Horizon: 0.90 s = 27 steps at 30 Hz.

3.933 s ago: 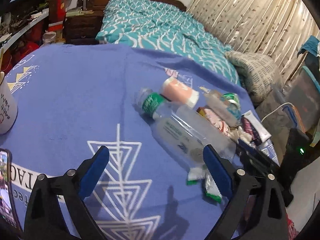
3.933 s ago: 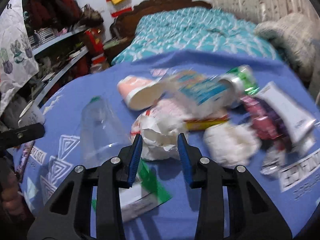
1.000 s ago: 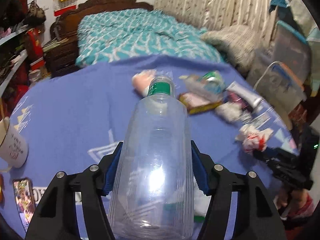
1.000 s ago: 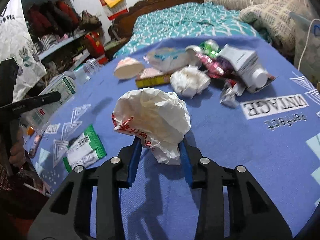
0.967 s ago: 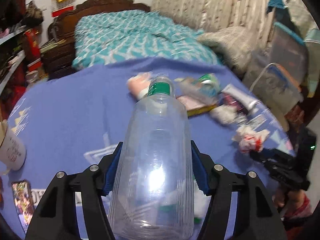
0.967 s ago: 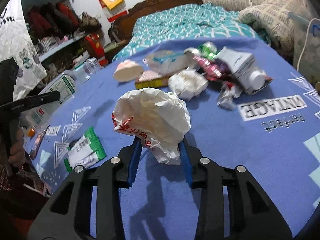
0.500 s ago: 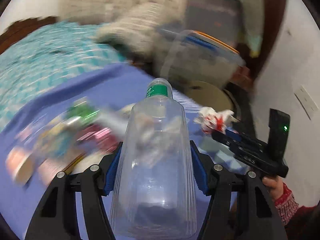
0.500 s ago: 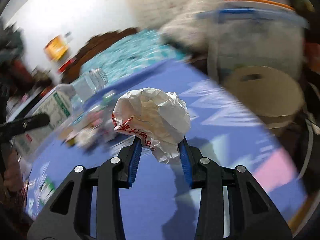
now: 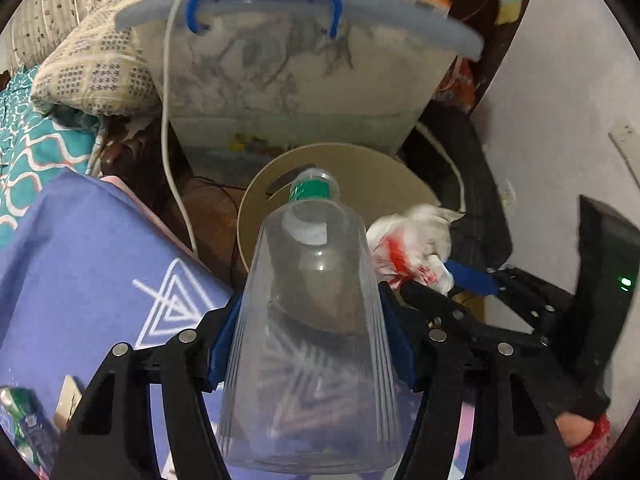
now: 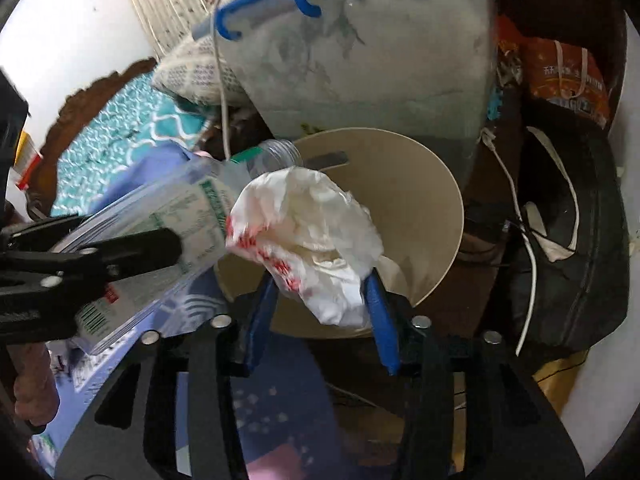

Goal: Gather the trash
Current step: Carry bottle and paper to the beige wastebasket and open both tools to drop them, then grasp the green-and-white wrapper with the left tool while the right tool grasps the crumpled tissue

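Cluttered bedroom corner beyond a blue-clothed worktop (image 9: 80, 264). Left gripper (image 9: 310, 354) jaws clamped on a clear bottle (image 9: 312, 336); right gripper (image 10: 320, 316) jaws just widened, crumpled wrapper (image 10: 308, 232) loose between them, above a beige bin (image 10: 420, 208).

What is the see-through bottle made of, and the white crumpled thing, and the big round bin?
The bottle looks like thin clear plastic: you can see right through it, and it has fine ribs and shiny glints. The white crumpled thing seems to be thin plastic wrap or paper with red print; its sharp creases fit either. The bin looks like smooth, matte beige plastic, though that is a guess.
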Motion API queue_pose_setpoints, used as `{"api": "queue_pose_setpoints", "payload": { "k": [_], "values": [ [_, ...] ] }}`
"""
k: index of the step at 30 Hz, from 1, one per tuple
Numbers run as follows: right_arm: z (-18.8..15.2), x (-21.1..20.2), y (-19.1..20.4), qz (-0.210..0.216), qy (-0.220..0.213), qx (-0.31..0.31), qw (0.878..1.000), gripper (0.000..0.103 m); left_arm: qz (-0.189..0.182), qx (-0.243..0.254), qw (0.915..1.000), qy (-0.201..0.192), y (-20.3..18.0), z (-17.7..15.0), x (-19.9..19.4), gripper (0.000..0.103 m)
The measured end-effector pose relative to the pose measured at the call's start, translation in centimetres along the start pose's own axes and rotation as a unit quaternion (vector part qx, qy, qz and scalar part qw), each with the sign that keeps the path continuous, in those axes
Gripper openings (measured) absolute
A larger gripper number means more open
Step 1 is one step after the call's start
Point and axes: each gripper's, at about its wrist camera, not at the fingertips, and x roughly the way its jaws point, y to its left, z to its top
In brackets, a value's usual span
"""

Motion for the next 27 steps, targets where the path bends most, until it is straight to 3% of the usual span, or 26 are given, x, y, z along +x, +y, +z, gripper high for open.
{"api": "queue_pose_setpoints", "payload": {
  "k": [2, 3, 11, 16, 21, 23, 27],
  "values": [
    [0.2, 0.0, 0.3, -0.01, -0.009, -0.008, 1.0, 0.067, 0.018, -0.004, 0.9998, 0.004, 0.0, 0.2, 0.6, 0.074],
    [0.2, 0.0, 0.3, -0.012, -0.013, -0.012, 1.0, 0.067, 0.023, -0.005, 0.9997, -0.001, 0.0, 0.2, 0.5, 0.075],
    [-1.0, -3.2, 2.7, 0.0, -0.052, -0.028, 0.998, 0.067, 0.064, 0.01, 0.9967, -0.049, 0.3, -1.9, -4.2, 0.075],
    [-2.8, -6.4, 5.5, 0.045, -0.083, -0.036, 0.995, 0.066, 0.084, -0.007, 0.9936, -0.075, 1.6, -5.0, -8.4, 0.075],
    [-5.6, -8.4, 9.4, 0.126, -0.082, -0.045, 0.988, 0.038, 0.071, -0.044, 0.9912, -0.102, 5.3, -10.6, -14.8, 0.075],
    [-7.2, -8.9, 11.8, 0.164, -0.074, -0.06, 0.982, 0.037, 0.071, -0.06, 0.9886, -0.118, 7.1, -13.8, -18.3, 0.075],
    [-10.4, -8.5, 16.8, 0.23, -0.027, -0.098, 0.968, 0.037, 0.11, -0.096, 0.9811, -0.127, 11.6, -21.8, -25.2, 0.075]
  ]
}}
